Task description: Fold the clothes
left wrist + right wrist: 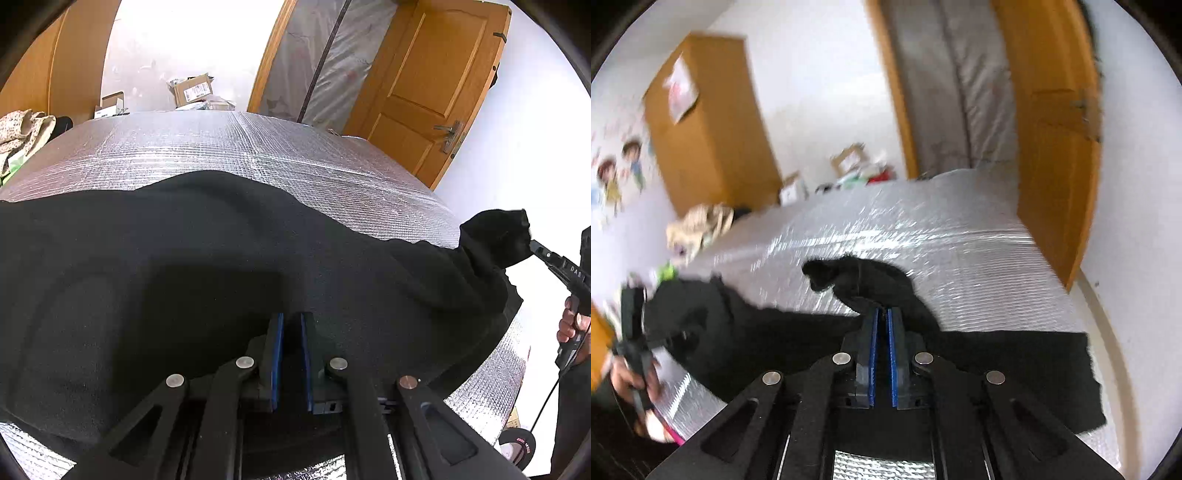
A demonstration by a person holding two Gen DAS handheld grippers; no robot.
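A black garment lies spread across the silver foil-covered table. My left gripper sits low at the garment's near edge, its blue pads shut on black cloth. At the table's right edge my right gripper holds a bunched corner of the garment lifted off the foil. The right wrist view is blurred. There the right gripper has its blue pads nearly together, pinching the raised black fabric. The rest of the garment trails down onto the table. A hand at the far left holds the other gripper.
A heap of patterned cloth lies at the table's far left. Cardboard boxes stand behind the far edge. A wooden door and a plastic-covered doorway are beyond the right side. A wooden cabinet stands against the wall.
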